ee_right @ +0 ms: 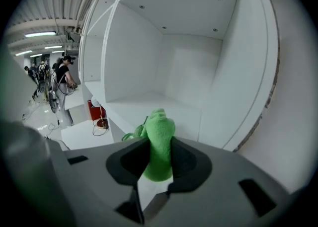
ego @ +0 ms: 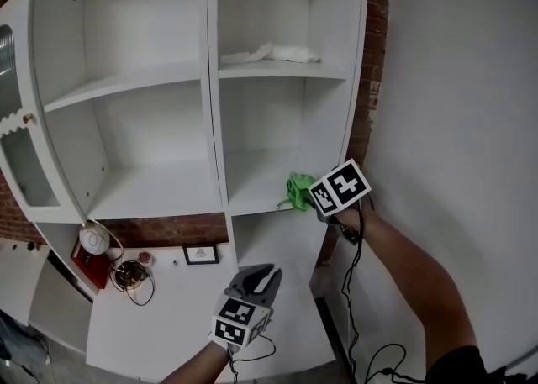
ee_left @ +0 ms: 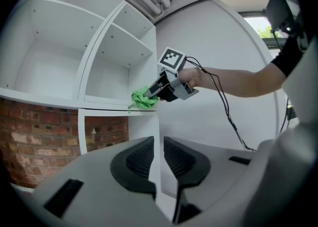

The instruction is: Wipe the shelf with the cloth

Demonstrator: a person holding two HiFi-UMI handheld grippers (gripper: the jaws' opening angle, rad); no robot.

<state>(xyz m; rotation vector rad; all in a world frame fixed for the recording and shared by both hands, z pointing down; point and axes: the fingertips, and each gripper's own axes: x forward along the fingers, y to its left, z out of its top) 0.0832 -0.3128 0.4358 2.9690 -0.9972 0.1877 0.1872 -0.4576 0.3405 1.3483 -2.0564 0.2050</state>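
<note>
In the head view the right tongs (ego: 309,199) reach to the front edge of the shelf (ego: 256,179) in the white unit's right column. A green cloth (ego: 296,190) is bunched just ahead of their tips and rests on that edge. The left tongs (ego: 262,276) hang lower and well apart from the cloth, above a white desk (ego: 168,315). A crumpled white sheet (ego: 273,54) lies on the board high above both tongs. In the left gripper view the left tongs (ee_left: 159,144) show a narrow slit between their dark pads and nothing in it, so they are slightly spread and empty. Far ahead of them, the right tongs (ee_left: 153,92) press the cloth (ee_left: 143,99) onto the shelf lip. In the right gripper view the right tongs (ee_right: 160,147) are pinched on the cloth (ee_right: 160,134). A thick green fold fills the gap between the pads and bulges past the tips, with the bare shelf floor (ee_right: 149,103) just beyond it. The cloth looks soft, light and limp, so it should crush and fold under pressure rather than push back. A deep bite on a gathered wad seems the best hold. That leaves a cushion ahead of the tips, so fabric and not plastic meets the board.
</note>
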